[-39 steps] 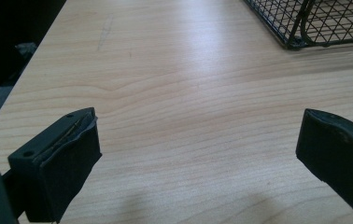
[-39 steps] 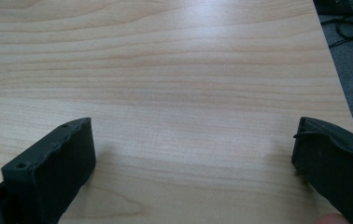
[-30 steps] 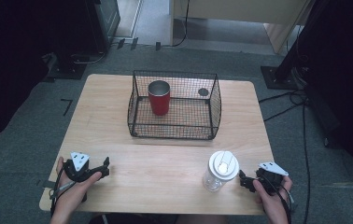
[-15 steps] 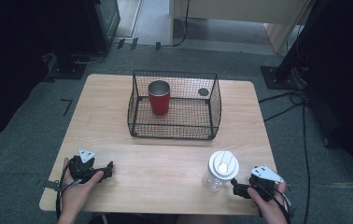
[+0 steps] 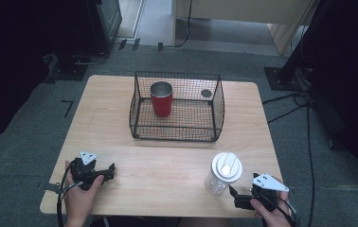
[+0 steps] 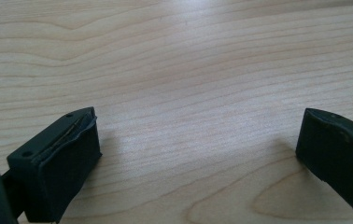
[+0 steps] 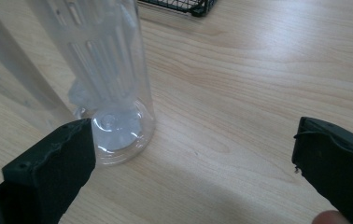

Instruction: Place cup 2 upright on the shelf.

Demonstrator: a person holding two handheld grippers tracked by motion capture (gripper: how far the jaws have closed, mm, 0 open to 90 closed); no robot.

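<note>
right gripper (image 5: 235,197) dropped low beside the clear bottle (image 5: 223,173)

over the last second i lowered my right hand toward the table's (image 5: 167,165) near edge; jaws wide, the bottle upright just off the left one, so i judge a grasp is next. left gripper (image 5: 108,170) idles wide open.

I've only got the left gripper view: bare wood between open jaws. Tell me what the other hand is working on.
Observer: The right gripper sits beside a clear bottle with a white lid, jaws open.
Operator: Say whether it's gripping yet.
Observer: No. In the right gripper view the bottle stands by one jaw, off-centre, not between them.
Operator: Name what's farther out.
Observer: A black wire basket holding an upright red cup.
</note>
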